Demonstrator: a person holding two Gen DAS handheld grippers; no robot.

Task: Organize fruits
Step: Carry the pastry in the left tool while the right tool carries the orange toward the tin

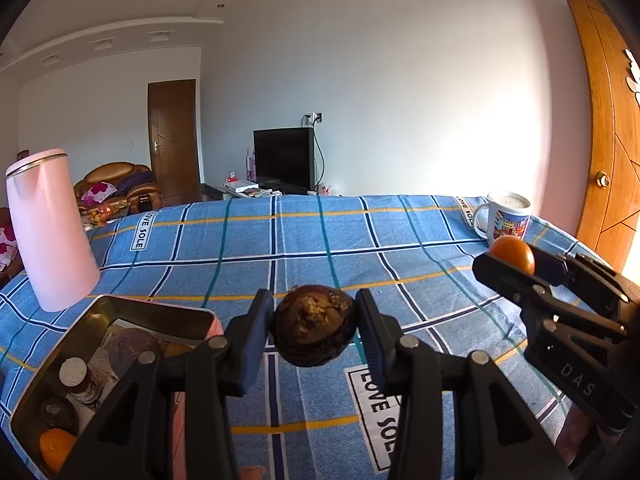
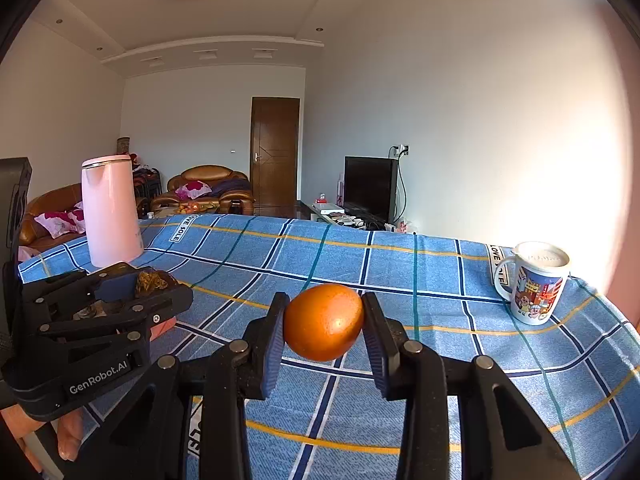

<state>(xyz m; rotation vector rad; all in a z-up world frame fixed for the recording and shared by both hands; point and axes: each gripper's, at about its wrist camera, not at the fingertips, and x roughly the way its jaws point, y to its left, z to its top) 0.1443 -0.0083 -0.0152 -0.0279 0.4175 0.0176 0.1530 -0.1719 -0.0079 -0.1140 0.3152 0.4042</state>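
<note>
Carrying two fruits at once, the person is working mid-way through the sorting: both pieces are lifted clear of the blue checked tablecloth (image 1: 320,240) and neither is put down yet.

At far left a tall, smooth pink kettle (image 1: 52,228) is standing upright on the cloth. Just in front of it an open rectangular metal tin (image 1: 192,322) is lying with several items inside, among them an orange fruit (image 1: 56,446) and what may be jar lids, though the fisheye edge is blurring them.

The left gripper (image 1: 314,326) is clamping a dark brown, wrinkled round fruit (image 1: 314,326) between its blue ribbed pads, just right of the tin. The next move probably calls for swinging it left over the tin's rim and loosening the jaws gently, since the skin is looking soft and dented.

Further right, the right gripper (image 2: 324,322) is squeezing a glossy, smooth orange (image 2: 324,322) above the cloth. At far right a glazed ceramic mug (image 2: 534,284) with a cartoon print is sitting near the table's corner, well apart from both fruits.
</note>
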